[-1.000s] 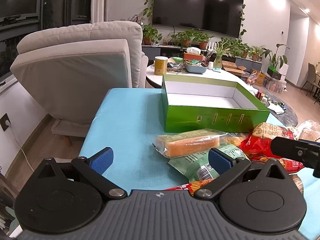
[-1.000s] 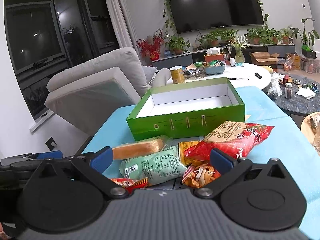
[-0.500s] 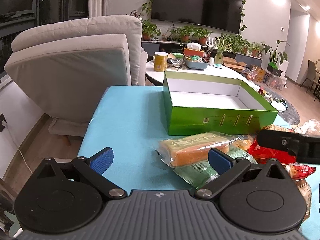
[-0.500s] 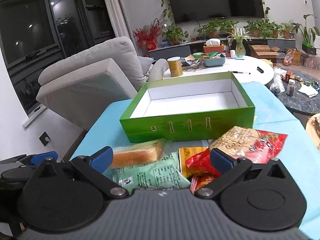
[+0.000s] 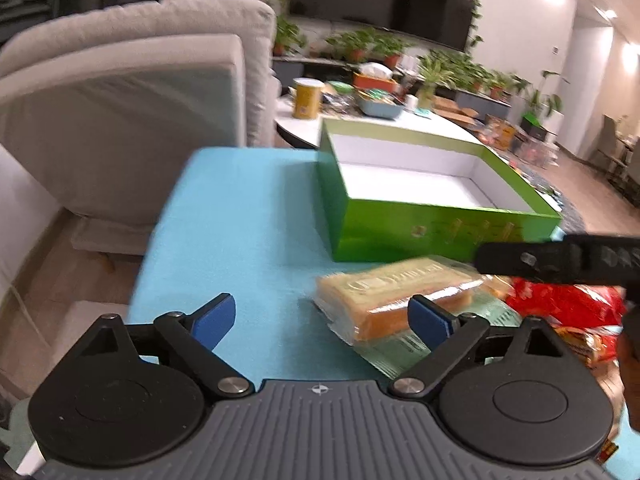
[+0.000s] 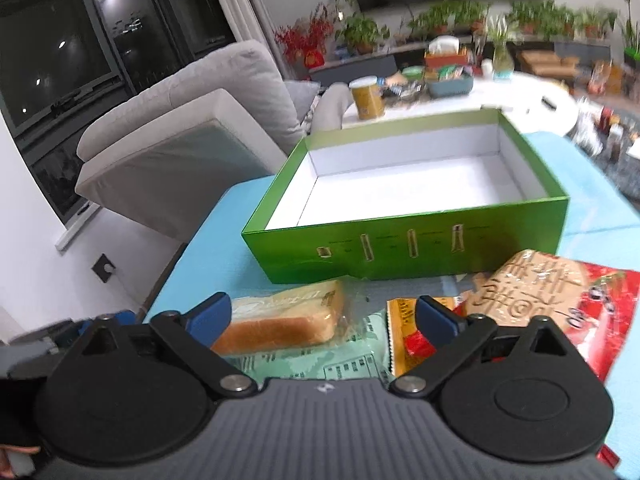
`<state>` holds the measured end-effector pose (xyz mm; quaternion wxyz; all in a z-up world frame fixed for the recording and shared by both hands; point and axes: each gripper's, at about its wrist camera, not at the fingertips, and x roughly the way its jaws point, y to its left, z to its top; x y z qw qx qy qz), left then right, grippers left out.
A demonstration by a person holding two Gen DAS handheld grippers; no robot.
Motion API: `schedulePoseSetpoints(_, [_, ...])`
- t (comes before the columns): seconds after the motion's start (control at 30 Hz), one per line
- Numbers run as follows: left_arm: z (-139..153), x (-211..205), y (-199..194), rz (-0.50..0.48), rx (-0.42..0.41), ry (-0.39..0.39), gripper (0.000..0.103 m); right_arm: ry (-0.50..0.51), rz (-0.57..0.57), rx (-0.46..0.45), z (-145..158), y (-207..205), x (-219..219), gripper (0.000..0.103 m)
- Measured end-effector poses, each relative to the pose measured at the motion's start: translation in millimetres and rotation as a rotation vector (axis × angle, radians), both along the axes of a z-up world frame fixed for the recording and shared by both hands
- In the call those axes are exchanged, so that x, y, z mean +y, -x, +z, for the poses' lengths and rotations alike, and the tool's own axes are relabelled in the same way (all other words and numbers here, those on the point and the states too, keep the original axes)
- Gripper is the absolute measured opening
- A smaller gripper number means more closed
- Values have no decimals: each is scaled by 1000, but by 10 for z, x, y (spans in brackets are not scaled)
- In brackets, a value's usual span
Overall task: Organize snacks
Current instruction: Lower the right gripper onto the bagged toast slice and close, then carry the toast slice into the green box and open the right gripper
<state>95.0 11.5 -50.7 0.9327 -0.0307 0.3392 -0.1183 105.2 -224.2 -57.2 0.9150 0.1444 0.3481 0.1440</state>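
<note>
**Both grippers hovering over the snack pile, box waiting empty**

The left gripper (image 5: 322, 316) is hanging with its blue-padded jaws spread apart and gripping nothing, its right pad sitting over the near edge of the clear-wrapped slab of sliced bread (image 5: 394, 294). The right gripper (image 6: 323, 316) is likewise spread wide and empty, framing the same bread (image 6: 286, 320), the pale green printed packet (image 6: 340, 364) under it and a small orange sachet (image 6: 404, 336). The large red and tan snack bag (image 6: 556, 304) is lying just to the right. All of these are resting in a loose heap on the turquoise tabletop (image 5: 240, 216), just in front of the open green cardboard box with a white interior (image 6: 400, 196), which is holding nothing so far.

Risks, as I judge them: the two grippers are working close together over one heap and could knock each other. The glossy wrappers are overlapping, so closing on the bread may drag the green packet along or crush the soft loaf.
</note>
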Motion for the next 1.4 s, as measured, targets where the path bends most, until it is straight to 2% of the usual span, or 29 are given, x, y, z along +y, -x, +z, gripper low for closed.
schedulePoseSetpoints(0.1, [-35, -21, -46, -43, 23, 16, 91, -21, 41, 63, -13, -147, -6, 86])
schedulePoseSetpoints(0.23, [-90, -78, -129, -76, 44, -3, 91, 22, 73, 85, -38, -258, 79, 86])
schedulePoseSetpoints(0.37, [-135, -92, -194, -108, 69, 2, 89, 16, 99, 138, -105, -351, 122, 86])
schedulePoseSetpoints(0.47, [-174, -90, -275, -147, 107, 16, 75, 20, 106, 173, -173, -416, 140, 86])
schedulePoseSetpoints(0.53, [-201, -86, -318, -173, 134, 40, 58, 19, 107, 177, -197, -435, 154, 86])
schedulePoseSetpoints(0.73, [-206, -104, -360, -162, 154, 68, 53, 36, 121, 179, -175, -469, 213, 86])
schedulePoseSetpoints(0.83, [-142, -146, -265, -173, 125, 36, 53, -22, 138, 212, -169, -473, 201, 80])
schedulePoseSetpoints(1.0, [112, -164, -117, -182, 61, 34, 53, -27, 120, 156, -4, -321, 186, 77])
schedulePoseSetpoints(1.13, [401, -272, -106, -203, -20, 12, 53, -39, 96, 63, 271, -174, 84, 77])
schedulePoseSetpoints(1.27, [655, -492, -254, -231, -93, -33, 54, -42, 51, -30, 527, -182, -21, 77])
schedulePoseSetpoints(1.4, [787, -704, -523, -242, -109, -57, 55, -41, -4, -95, 658, -333, -111, 77])
